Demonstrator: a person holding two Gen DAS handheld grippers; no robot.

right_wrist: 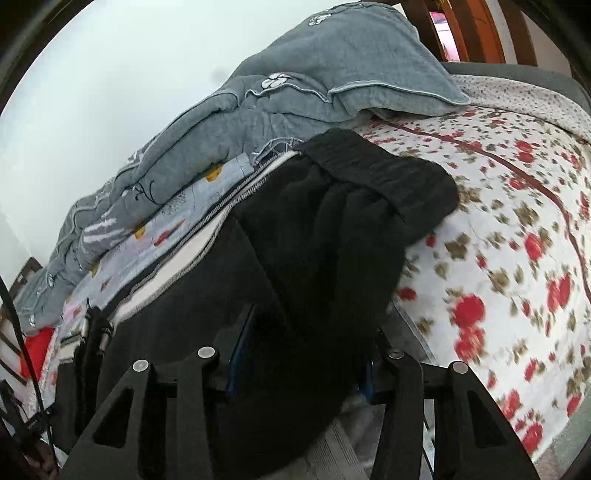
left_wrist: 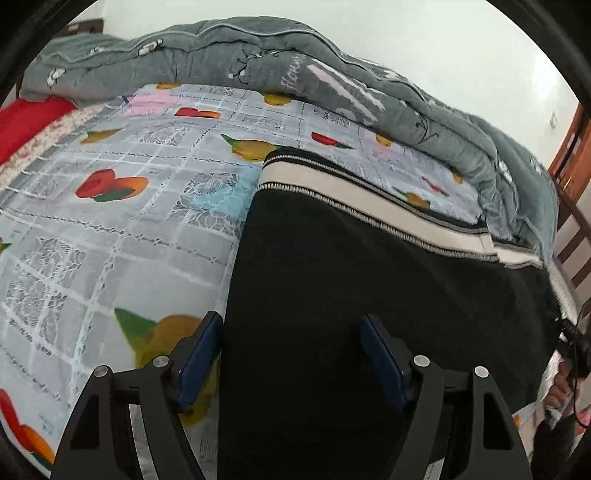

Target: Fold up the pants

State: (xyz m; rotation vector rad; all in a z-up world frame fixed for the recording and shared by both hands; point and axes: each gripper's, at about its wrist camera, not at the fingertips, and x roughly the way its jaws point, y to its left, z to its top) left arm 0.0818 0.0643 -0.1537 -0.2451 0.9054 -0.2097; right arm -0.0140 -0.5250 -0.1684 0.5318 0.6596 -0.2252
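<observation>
Black pants (left_wrist: pixel 369 280) with a white side stripe (left_wrist: pixel 369 199) lie flat on the bed. My left gripper (left_wrist: pixel 291 332) is open just above them, its blue pads (left_wrist: pixel 201 354) wide apart, the left pad over the pants' left edge. In the right wrist view the pants (right_wrist: pixel 332 240) show their black elastic waistband (right_wrist: pixel 384 173) at the far end. My right gripper (right_wrist: pixel 303 332) has its jaws apart with black cloth bunched between them, hiding the fingertips; I cannot tell whether it grips the cloth.
A fruit-print bedsheet (left_wrist: pixel 122 206) covers the bed on the left. A grey quilt (left_wrist: pixel 280 62) is rolled along the far side. A red-flowered sheet (right_wrist: pixel 517 240) lies on the right. A wooden bed frame (right_wrist: pixel 476 29) stands behind.
</observation>
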